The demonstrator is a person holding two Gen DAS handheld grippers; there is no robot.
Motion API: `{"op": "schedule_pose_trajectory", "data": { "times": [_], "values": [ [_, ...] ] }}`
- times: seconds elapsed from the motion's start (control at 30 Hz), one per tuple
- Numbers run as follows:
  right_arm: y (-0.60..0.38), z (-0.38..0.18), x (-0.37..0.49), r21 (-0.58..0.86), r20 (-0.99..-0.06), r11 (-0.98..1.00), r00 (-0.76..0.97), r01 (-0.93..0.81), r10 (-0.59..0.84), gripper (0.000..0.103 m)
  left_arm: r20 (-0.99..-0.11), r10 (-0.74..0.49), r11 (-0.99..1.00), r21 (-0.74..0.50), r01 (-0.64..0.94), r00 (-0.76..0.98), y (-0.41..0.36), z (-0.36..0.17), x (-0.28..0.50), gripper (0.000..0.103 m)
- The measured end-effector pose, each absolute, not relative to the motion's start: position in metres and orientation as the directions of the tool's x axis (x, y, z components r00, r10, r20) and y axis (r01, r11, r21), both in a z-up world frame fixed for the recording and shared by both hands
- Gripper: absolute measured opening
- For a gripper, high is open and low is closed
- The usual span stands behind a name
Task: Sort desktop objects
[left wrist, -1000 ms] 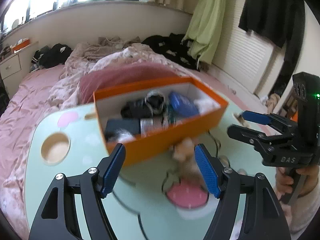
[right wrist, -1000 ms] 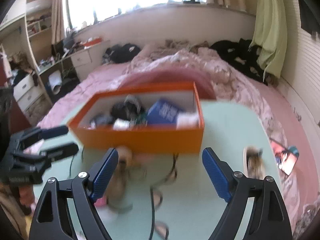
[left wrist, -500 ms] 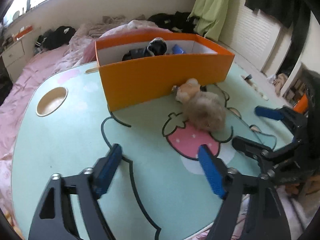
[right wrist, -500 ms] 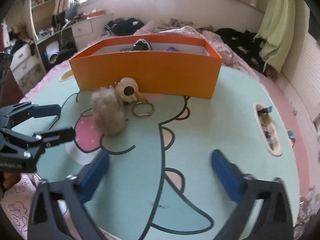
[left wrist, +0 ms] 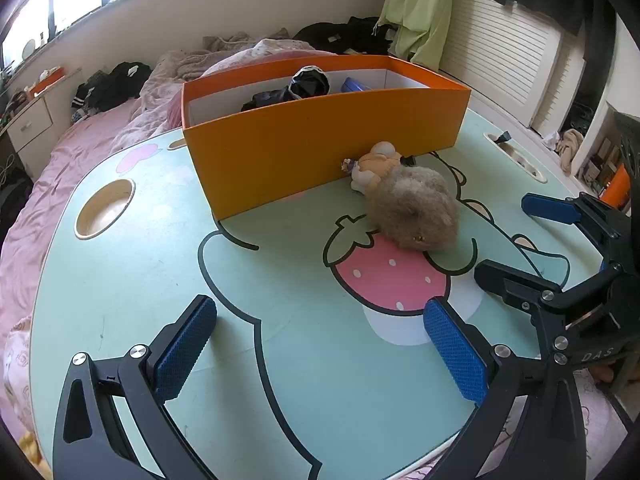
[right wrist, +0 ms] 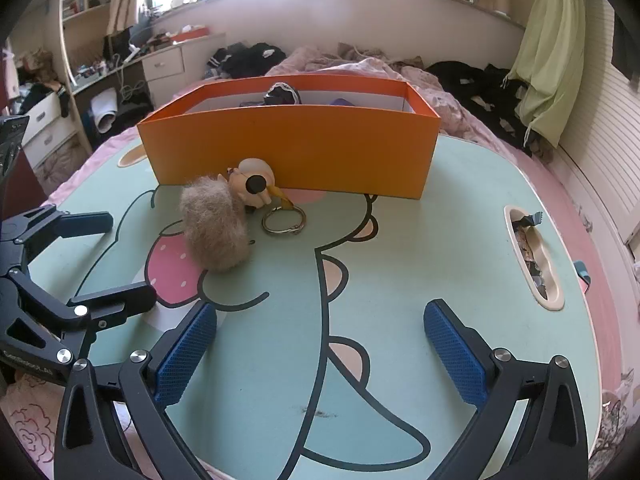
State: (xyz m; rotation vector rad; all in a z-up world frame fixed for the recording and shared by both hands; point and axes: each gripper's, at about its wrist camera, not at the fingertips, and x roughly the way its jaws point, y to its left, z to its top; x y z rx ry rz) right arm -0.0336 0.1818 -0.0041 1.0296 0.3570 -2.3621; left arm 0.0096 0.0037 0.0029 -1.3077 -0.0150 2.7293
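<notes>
orange box [right wrist: 288, 152] on the mint cartoon tabletop [right wrist: 400, 264] with dark clothes piled inside, fuzzy keychain toy [right wrist: 216, 226] right against its front, left hand-held gripper [left wrist: 320, 344] still spreading, nothing between, right hand-held gripper [right wrist: 320, 350] wide and empty, messy pink bed [right wrist: 360, 68] behind

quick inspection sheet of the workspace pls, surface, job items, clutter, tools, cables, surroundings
surface: mint cartoon-print table with a round cup hole and a slot tray holding small bits.
job's things: furry doll keychain with metal ring lies on the table against the orange box; the box already holds dark items and something blue.
clutter: small dark smudge near the table's front edge.
grippers: left tool opening, nothing between its pads; right tool open, empty.
cables: nothing seen on the table.
surroundings: pink bed with dark clothes, green curtain, cluttered desk.
</notes>
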Motion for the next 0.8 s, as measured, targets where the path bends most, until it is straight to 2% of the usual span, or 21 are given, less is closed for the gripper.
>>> {"op": "schedule_pose_trajectory", "data": {
  "times": [0.8],
  "values": [
    [0.1818, -0.0005, -0.0341, -0.025, -0.733, -0.819, -0.567, 0.574, -0.376, 0.103, -0.776, 0.107, -0.993, -0.058, -0.099, -0.622, 0.0040, 0.0029, 0.0100, 0.103]
  ]
}}
